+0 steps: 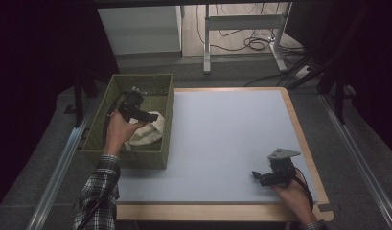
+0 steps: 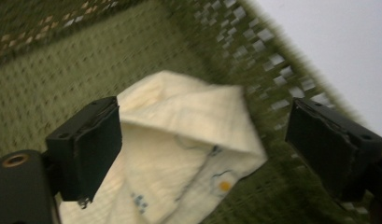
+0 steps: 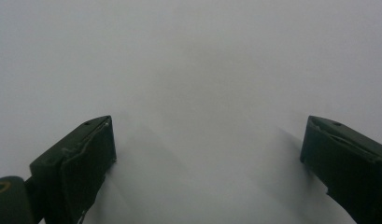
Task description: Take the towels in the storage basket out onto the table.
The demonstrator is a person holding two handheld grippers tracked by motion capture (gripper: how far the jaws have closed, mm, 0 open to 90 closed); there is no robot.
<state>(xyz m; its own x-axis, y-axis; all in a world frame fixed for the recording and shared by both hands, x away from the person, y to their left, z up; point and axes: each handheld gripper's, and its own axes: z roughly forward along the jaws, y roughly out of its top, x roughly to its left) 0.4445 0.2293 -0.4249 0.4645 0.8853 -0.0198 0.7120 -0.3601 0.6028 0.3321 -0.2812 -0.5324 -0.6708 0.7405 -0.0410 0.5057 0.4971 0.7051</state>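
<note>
Reaching into the green woven basket (image 1: 162, 158) at the left edge of the bench (image 1: 222, 139), the left gripper (image 1: 153, 116) hangs just above a cream cloth (image 1: 148, 134) that lies crumpled on the basket floor. In the left gripper view the cloth (image 2: 179, 154) sits straight ahead of that gripper, between and below its two black jaws, which stand wide apart with nothing pinched; neither pad touches the fabric. The cloth shows a folded edge and a small printed pattern of blue squares and a yellow-centred flower. Beyond the jaw on the right of that view runs the basket's open-weave wall (image 2: 254, 51), with pale bench top behind it.

Well apart, toward the bench's near right corner, the right gripper (image 1: 257, 176) rests low over the bare surface, held by the person's hand. Its jaws also stand wide, with plain grey bench (image 3: 202, 70) ahead of them and nothing between.
</note>
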